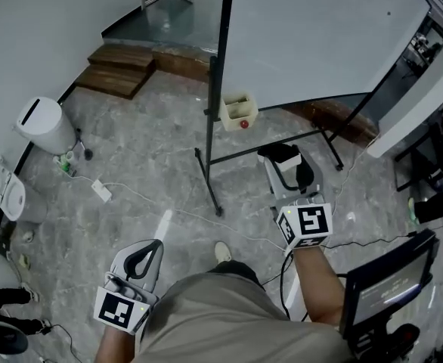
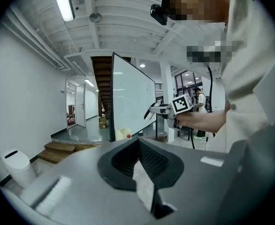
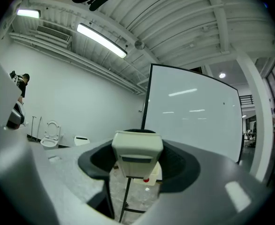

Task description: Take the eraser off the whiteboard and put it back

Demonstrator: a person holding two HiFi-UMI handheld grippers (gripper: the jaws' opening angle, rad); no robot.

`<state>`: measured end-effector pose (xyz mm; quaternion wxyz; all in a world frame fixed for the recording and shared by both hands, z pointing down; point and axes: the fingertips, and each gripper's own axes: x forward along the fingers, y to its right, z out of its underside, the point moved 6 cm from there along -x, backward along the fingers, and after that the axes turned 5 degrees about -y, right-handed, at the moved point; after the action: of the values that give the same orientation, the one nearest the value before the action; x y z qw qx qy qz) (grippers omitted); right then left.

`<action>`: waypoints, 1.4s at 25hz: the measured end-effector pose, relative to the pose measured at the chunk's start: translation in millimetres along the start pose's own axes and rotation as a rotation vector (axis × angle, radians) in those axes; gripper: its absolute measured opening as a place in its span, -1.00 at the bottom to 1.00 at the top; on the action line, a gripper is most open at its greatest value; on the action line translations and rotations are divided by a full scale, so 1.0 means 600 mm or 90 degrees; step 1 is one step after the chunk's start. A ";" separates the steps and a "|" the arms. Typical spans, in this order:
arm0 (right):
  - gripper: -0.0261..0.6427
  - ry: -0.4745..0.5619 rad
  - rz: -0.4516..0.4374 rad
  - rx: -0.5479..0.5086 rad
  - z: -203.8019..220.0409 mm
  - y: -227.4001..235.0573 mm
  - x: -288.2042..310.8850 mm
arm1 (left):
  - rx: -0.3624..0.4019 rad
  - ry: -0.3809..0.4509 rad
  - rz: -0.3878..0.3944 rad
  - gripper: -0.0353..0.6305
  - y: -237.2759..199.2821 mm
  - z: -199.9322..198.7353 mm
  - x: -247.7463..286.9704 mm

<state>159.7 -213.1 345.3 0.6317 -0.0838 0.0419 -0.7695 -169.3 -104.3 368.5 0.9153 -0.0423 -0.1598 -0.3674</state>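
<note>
Eraser point(image 3: 136, 156) sits as a cream block between the jaws of the right gripper point(image 3: 137, 149), and the dark pads on both sides clench it. In the right gripper view its end face is turned to the camera, with a darker slot across it. In the head view the eraser point(image 1: 277, 154) shows at the front of the right gripper point(image 1: 286, 163), out over the floor and apart from the board surface. The marker cube sits behind it, on the person's outstretched forearm.

The whiteboard point(image 1: 320, 36) stands ahead of the eraser on a black stand point(image 1: 214, 127). Its face is blank except for reflections of the ceiling lights. A small cream box point(image 1: 236, 110) with a red dot on it hangs on the stand below the board's lower corner.

The left gripper point(image 1: 153, 246) is held low at the person's left side, well apart from the right one. In the left gripper view the jaws of the left gripper point(image 2: 137, 144) meet at their tips with nothing between them, and only floor shows through the gap behind. That view also shows the right gripper point(image 2: 156, 110) raised beside the whiteboard point(image 2: 130, 97).

The grey marbled floor point(image 1: 146, 180) carries a white cable and a power strip point(image 1: 100, 190). Farther left stand a white bin point(image 1: 44, 125) and a toilet point(image 1: 6, 195) along the wall. Wooden steps point(image 1: 123, 68) rise beyond the board. A dark screen point(image 1: 388, 282) stands at the person's right.
</note>
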 end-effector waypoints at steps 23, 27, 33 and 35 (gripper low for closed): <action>-0.13 -0.098 -0.063 0.040 0.171 0.121 0.413 | -0.074 -0.071 -0.123 -0.87 -0.077 -0.047 0.199; -0.13 -0.119 -0.064 0.043 0.216 0.130 0.450 | -0.081 -0.084 -0.137 -0.87 -0.086 -0.041 0.226; -0.13 -0.148 -0.064 0.044 0.257 0.132 0.478 | -0.079 -0.092 -0.143 -0.87 -0.092 -0.045 0.242; -0.13 -0.158 -0.063 0.045 0.273 0.132 0.489 | -0.074 -0.089 -0.149 -0.87 -0.098 -0.049 0.253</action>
<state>210.8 -509.3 515.2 0.5956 -0.1581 -0.0678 -0.7846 -98.7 -252.6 387.4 0.8490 -0.1018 -0.2052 -0.4761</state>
